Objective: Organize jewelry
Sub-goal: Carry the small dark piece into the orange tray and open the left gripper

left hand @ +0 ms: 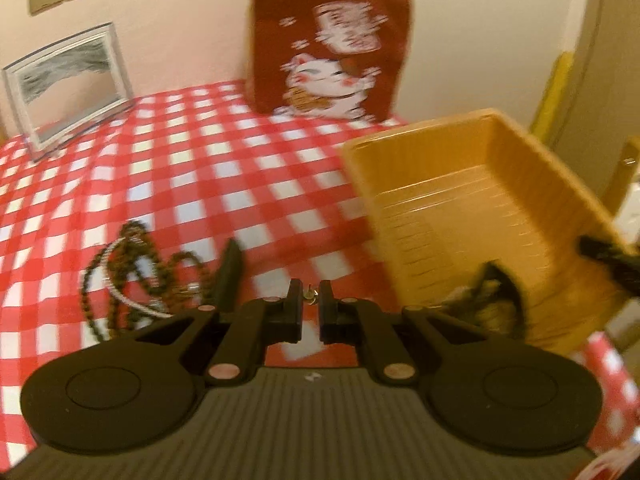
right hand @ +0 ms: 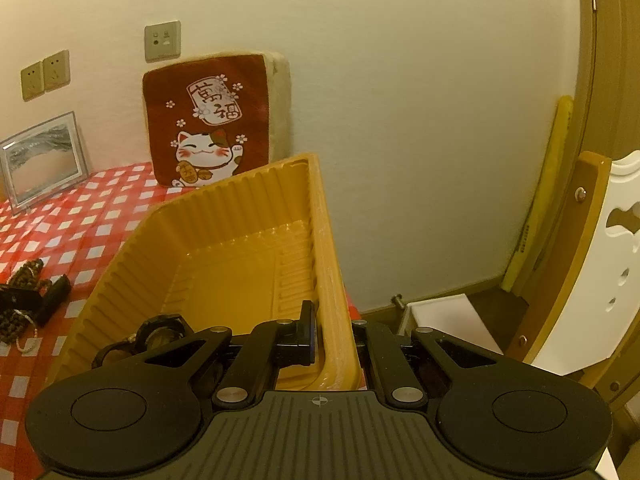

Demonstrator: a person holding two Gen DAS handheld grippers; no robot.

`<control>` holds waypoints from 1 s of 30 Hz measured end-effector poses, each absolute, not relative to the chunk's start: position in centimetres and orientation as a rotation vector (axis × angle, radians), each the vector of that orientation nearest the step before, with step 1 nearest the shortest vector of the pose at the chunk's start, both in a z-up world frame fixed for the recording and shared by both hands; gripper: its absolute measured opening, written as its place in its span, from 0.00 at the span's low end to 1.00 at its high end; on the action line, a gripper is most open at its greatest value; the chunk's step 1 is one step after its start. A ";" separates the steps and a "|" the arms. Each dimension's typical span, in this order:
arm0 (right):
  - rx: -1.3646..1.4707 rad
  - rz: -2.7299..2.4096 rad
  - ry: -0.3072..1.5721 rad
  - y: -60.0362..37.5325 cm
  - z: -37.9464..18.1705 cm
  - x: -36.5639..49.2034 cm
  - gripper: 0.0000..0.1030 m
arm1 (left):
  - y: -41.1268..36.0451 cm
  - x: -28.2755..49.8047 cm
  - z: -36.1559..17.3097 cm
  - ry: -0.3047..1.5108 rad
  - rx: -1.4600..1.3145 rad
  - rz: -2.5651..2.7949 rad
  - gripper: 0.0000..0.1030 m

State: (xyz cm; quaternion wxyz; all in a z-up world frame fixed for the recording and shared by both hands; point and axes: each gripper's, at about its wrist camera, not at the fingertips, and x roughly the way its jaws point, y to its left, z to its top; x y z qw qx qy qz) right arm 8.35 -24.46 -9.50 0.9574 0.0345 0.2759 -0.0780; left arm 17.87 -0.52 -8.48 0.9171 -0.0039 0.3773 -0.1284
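Two grippers working: right gripper [right hand: 334,340] clamping yellow tray [right hand: 224,264] wall, tilting it; left gripper [left hand: 310,300] pinching small metal trinket [left hand: 309,299], likely tray-bound.

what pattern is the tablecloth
Red and white checks on the tablecloth, clearest in the left wrist view.

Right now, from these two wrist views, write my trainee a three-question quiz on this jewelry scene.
1. True or false: the right gripper is clamped on the wall of the yellow tray.
2. What lies inside the tray near its front corner? A) a black watch B) a spoon C) a key
3. Fill in: the bead necklaces lie on the red-and-white ______ tablecloth.

Key: 1 true; 2 A; 3 checked.
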 end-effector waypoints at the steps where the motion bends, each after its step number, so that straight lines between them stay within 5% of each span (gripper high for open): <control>1: 0.070 -0.157 0.559 -24.4 -9.5 8.3 0.05 | -1.0 17.5 -8.0 0.769 -0.013 -0.287 0.06; 14: 0.060 -0.127 0.556 -24.4 -9.3 7.9 0.05 | -9.2 16.2 -7.3 0.799 -0.013 -0.534 0.06; 30: 0.059 -0.116 0.551 -24.3 -9.3 7.7 0.05 | -9.9 16.6 -7.7 0.835 -0.037 -0.550 0.12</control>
